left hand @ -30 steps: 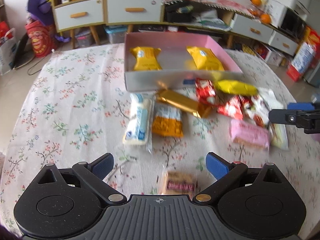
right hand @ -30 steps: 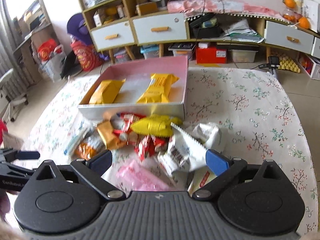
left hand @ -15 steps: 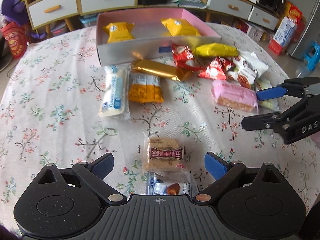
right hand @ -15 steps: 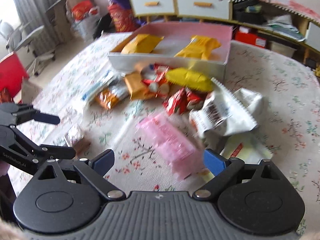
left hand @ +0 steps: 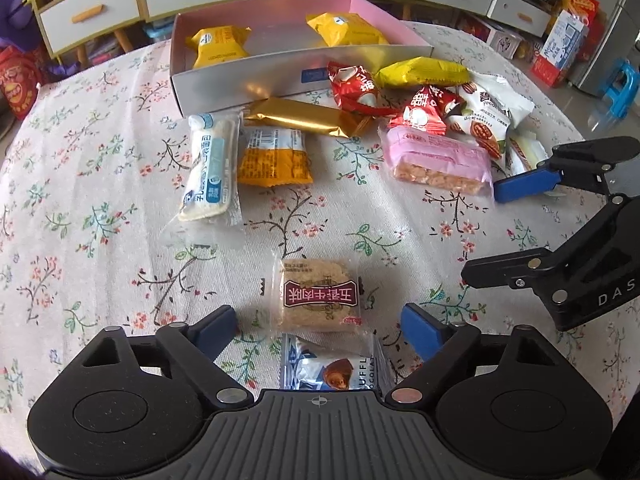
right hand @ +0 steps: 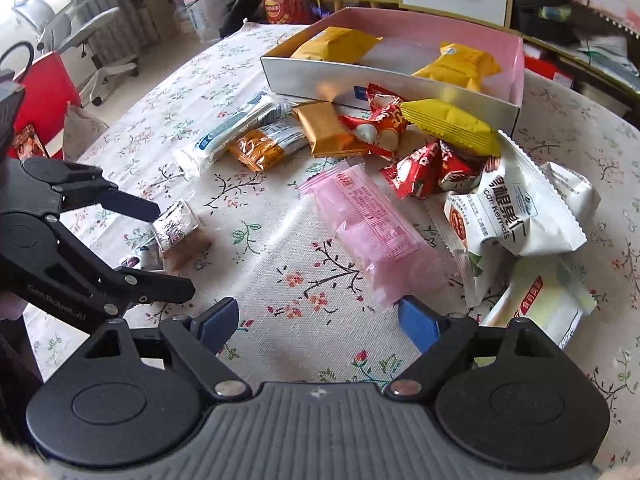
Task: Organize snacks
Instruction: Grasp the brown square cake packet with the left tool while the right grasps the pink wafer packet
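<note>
A pink-lined box point(left hand: 240, 80) point(right hand: 360, 80) at the table's far side holds two yellow snack packs point(left hand: 218, 44). Loose snacks lie in front of it. My left gripper point(left hand: 316, 326) is open, its fingers either side of a brown cereal bar point(left hand: 318, 294) with a blue chocolate pack point(left hand: 332, 372) just below. It also shows at the left of the right wrist view point(right hand: 160, 248). My right gripper point(right hand: 318, 318) is open and empty, its right fingertip at the near end of a pink wafer pack point(right hand: 368, 228) point(left hand: 436, 158).
Between box and grippers lie a white-blue bar point(left hand: 210, 168), an orange pack point(left hand: 274, 156), a gold bar point(left hand: 300, 118), red candies point(left hand: 356, 88), a yellow pack point(left hand: 424, 72) and white nut bags point(right hand: 516, 216). Drawers and clutter stand behind the floral-clothed table point(left hand: 100, 200).
Both grippers have pulled back toward the near side and lowered. The cereal bar and blue pack now sit between my left fingers. The right gripper has come close to the pink pack.
</note>
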Demonstrator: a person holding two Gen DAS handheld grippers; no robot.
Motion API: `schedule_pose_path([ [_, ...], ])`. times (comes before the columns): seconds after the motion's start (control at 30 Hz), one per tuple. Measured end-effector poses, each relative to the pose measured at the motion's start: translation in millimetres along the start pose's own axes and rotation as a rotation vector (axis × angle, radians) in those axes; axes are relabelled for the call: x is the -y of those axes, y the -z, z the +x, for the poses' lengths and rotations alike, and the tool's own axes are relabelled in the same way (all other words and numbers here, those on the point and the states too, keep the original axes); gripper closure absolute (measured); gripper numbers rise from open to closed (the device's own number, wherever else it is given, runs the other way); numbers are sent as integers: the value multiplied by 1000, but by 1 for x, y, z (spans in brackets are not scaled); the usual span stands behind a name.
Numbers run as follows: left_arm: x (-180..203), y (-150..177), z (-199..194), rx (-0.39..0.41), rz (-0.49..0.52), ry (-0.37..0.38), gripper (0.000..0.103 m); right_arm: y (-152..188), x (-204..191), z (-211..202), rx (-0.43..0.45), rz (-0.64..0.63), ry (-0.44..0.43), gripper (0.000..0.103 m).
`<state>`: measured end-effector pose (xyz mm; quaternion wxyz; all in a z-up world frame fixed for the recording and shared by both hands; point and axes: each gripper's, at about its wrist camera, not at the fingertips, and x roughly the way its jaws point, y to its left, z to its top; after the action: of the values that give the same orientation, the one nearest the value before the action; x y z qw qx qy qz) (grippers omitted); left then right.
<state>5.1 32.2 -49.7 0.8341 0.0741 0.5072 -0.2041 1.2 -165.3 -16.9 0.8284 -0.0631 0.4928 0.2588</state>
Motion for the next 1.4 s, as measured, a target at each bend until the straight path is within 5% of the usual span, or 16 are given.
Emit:
schedule_pose_path([
  [0.4, 1, -1, -3, 15, 38, -41, 41, -7, -8, 8, 10, -71, 80, 25],
  [0.6, 0, -4, -3, 30, 26, -57, 52, -11, -4, 1, -22, -75, -27, 32],
  [0.73, -1, -5, -4, 44, 14, -72, 60, -14, -4, -3, -3, -90, 27, 32],
  [1.17, -6, -10, -1, 45, -7, -91, 57, -31, -2, 21, 29, -121, 166, 35],
  [1.4, -8, -13, 1, 45, -20, -100, 55, -38, -10, 20, 8, -123, 113, 43],
])
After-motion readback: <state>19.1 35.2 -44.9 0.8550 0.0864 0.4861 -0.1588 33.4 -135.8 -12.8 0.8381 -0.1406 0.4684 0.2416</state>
